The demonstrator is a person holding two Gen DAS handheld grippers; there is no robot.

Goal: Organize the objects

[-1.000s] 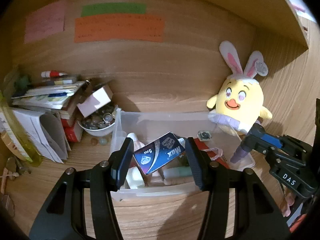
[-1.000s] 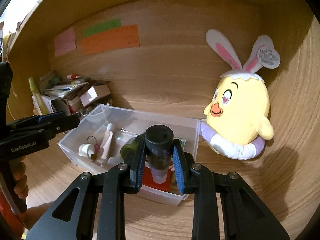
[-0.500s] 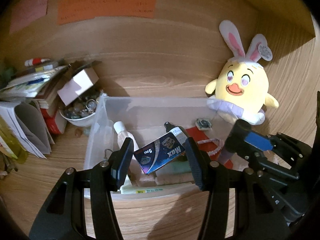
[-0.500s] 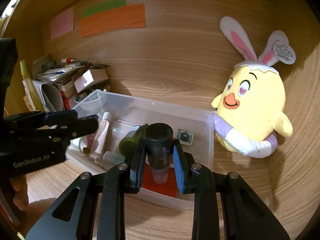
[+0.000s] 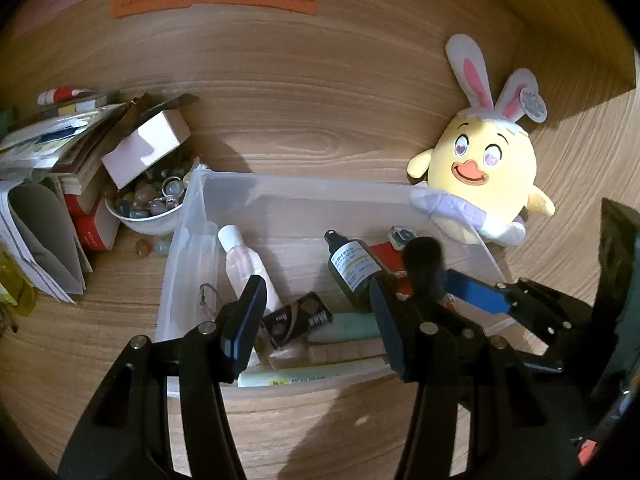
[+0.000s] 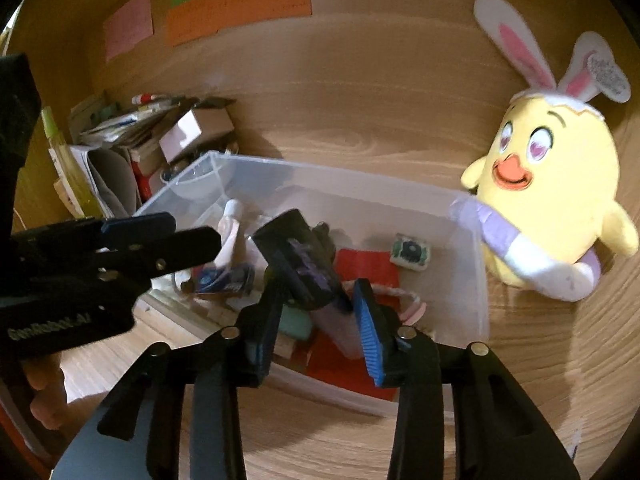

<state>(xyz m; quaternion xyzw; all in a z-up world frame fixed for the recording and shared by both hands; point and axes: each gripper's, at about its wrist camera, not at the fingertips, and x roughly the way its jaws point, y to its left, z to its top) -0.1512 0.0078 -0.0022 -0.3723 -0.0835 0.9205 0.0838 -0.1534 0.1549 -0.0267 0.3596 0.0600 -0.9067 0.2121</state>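
A clear plastic bin [image 5: 280, 188] [image 6: 472, 280] on the wooden shelf holds a pink bottle [image 5: 244, 256], a dark spray bottle [image 5: 352, 268], tubes and a small dark "Max" box [image 5: 296, 320]. My left gripper [image 5: 316, 320] is open over the bin's near side, with the box lying loose in the bin under it. My right gripper [image 6: 316, 320] is open over the bin. A black-capped tube [image 6: 304, 268] tilts left between its jaws, blurred, touching neither pad clearly.
A yellow chick plush [image 5: 484, 172] [image 6: 552, 192] with rabbit ears leans against the bin's right end. A white bowl of stones [image 5: 148, 204], a small white carton [image 5: 148, 148] and stacked papers [image 5: 36, 184] crowd the left. Coloured notes [image 6: 236, 4] hang on the back wall.
My left gripper has let go of the "Max" box, which now lies in the bin. My right gripper has opened and the black-capped tube tips leftward. Both moved closer over the bin.
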